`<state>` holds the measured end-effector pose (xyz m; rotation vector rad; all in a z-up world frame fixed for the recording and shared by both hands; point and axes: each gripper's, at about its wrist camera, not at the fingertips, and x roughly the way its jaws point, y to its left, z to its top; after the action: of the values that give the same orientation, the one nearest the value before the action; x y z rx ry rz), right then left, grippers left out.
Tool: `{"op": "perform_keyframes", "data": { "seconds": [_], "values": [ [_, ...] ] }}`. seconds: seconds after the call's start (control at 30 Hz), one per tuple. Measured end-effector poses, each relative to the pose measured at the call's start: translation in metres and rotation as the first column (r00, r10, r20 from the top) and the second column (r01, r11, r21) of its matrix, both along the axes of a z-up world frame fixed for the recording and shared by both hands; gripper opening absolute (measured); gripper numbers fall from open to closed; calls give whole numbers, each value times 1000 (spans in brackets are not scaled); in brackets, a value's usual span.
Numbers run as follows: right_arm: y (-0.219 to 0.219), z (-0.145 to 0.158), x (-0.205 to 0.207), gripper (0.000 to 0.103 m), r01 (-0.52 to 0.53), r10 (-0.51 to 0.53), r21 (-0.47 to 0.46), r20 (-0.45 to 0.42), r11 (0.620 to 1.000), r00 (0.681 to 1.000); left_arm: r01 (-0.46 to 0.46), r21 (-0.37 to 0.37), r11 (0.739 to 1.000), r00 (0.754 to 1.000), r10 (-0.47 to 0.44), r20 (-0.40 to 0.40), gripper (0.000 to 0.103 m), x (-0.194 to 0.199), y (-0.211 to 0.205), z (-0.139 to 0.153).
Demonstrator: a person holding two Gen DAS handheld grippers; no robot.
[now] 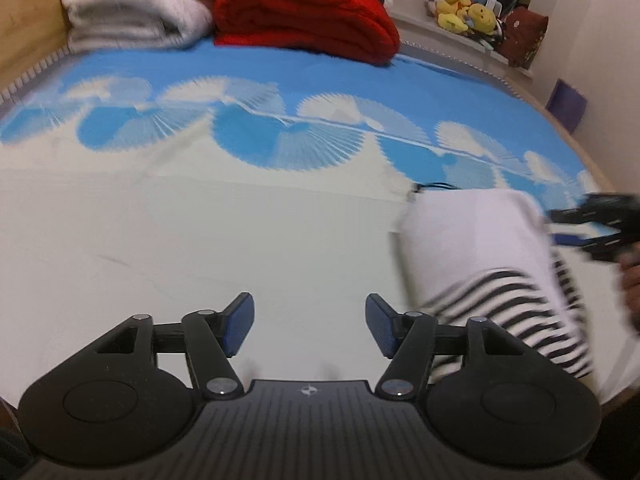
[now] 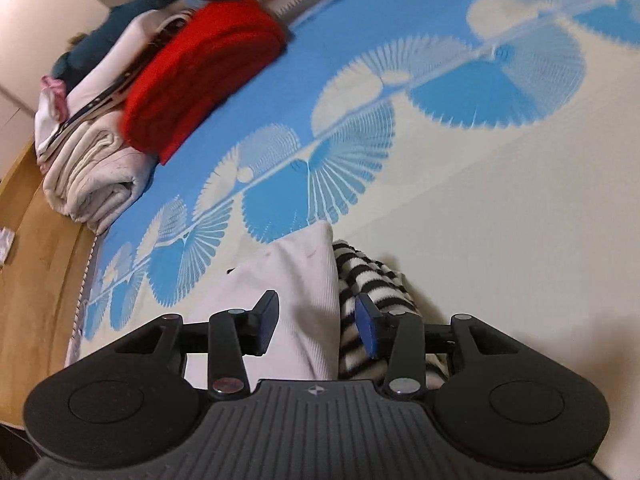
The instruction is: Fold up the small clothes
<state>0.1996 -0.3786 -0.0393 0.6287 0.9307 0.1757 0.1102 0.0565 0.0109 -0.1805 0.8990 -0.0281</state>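
Note:
A small folded garment (image 1: 476,248), white on top with a black-and-white striped part (image 1: 520,320) below, lies on the blue-and-cream bedsheet (image 1: 240,220). My left gripper (image 1: 310,326) hovers to its left, open, with bare sheet between its blue pads. In the left wrist view my right gripper (image 1: 576,226) reaches in from the right edge, beside the garment. In the right wrist view the right gripper (image 2: 316,326) stands open just above the garment (image 2: 296,280), its pads apart over the seam between the white part and the striped part (image 2: 372,276); neither pad presses on the cloth.
A folded red blanket (image 1: 304,16) and a cream blanket (image 1: 136,4) are stacked at the far end of the bed. Yellow plush toys (image 1: 464,10) sit on a ledge behind. A wooden floor (image 2: 36,240) borders the bed in the right wrist view.

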Motion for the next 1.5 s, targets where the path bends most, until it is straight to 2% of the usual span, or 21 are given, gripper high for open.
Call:
{"op": "perform_keyframes", "data": {
  "seconds": [0.17, 0.2, 0.23, 0.3, 0.37, 0.4, 0.43, 0.47, 0.53, 0.6, 0.7, 0.83, 0.87, 0.97, 1.1, 1.17, 1.23, 1.27, 1.3, 1.33, 1.5],
  "values": [
    [10, -19, 17, 43, -51, 56, 81, -65, 995, 996, -16, -110, 994, 998, 10, -62, 80, 18, -55, -10],
    [12, -16, 19, 23, -76, 79, 71, -49, 995, 996, -21, -124, 992, 997, 11, -75, 81, 24, -67, -15],
    [12, -11, 20, 9, -83, 85, 64, -33, 994, 996, -27, -135, 991, 996, 15, -88, 81, 29, -77, -18],
    [-4, 1, 20, 7, -70, 67, 191, 23, 979, 997, -53, -161, 986, 993, 34, -117, 83, 38, -96, -27],
    [-27, 23, 7, 5, -79, 38, 346, 125, 935, 991, -62, -198, 978, 989, 33, -148, 85, 44, -110, -39],
    [-37, 32, 2, 5, -99, 38, 358, 172, 928, 984, -54, -209, 976, 988, 21, -156, 86, 45, -115, -45],
    [-46, 32, 0, 5, -87, 31, 323, 175, 942, 984, -32, -200, 979, 985, -3, -172, 86, 46, -122, -54],
    [-52, 23, 4, 5, -34, 6, 254, 112, 966, 994, -10, -170, 985, 981, -23, -193, 86, 46, -126, -62],
    [-58, -11, 17, 5, 50, -44, 75, -88, 996, 995, 63, -102, 993, 972, -84, -222, 87, 41, -136, -81],
    [-58, -28, 20, 6, 41, -30, 70, -147, 997, 989, 113, -76, 991, 975, -126, -184, 87, 30, -134, -87],
    [-64, -18, 10, 11, 34, -26, 96, -87, 995, 996, 147, -53, 988, 973, -154, -170, 87, 24, -120, -84],
    [-83, -7, -14, 11, 57, -53, 96, -44, 994, 998, 137, -104, 985, 973, -153, -173, 87, 21, -105, -78],
    [-83, -10, -18, 15, 38, -34, 95, -47, 995, 998, 130, -111, 985, 975, -147, -167, 86, 19, -104, -75],
    [-76, -16, -35, 47, -65, 70, 76, -59, 995, 996, 105, -154, 983, 981, -128, -149, 86, 13, -104, -73],
    [-57, -21, -56, 50, -174, 178, 79, -53, 982, 983, 72, -191, 979, 988, -97, -122, 86, 2, -108, -73],
    [-45, -24, -63, 50, -217, 218, 19, -58, 976, 974, 53, -209, 976, 991, -77, -108, 86, -1, -109, -71],
    [-36, -29, -70, 46, -257, 253, -45, -76, 965, 964, 49, -227, 973, 992, -75, -105, 86, 0, -110, -70],
    [-35, -32, -75, 34, -270, 266, -39, -84, 962, 960, 49, -227, 973, 992, -75, -105, 86, 2, -112, -68],
    [-38, -33, -80, 8, -273, 271, -20, -87, 962, 959, 49, -222, 974, 992, -74, -103, 86, 4, -113, -66],
    [-42, -32, -86, 3, -271, 271, 7, -80, 963, 959, 48, -219, 974, 993, -71, -98, 86, 5, -114, -65],
    [-76, 4, -119, 1, -239, 233, 133, 59, 962, 971, 55, -238, 970, 992, -80, -97, 86, 6, -115, -67]
  ]
}}
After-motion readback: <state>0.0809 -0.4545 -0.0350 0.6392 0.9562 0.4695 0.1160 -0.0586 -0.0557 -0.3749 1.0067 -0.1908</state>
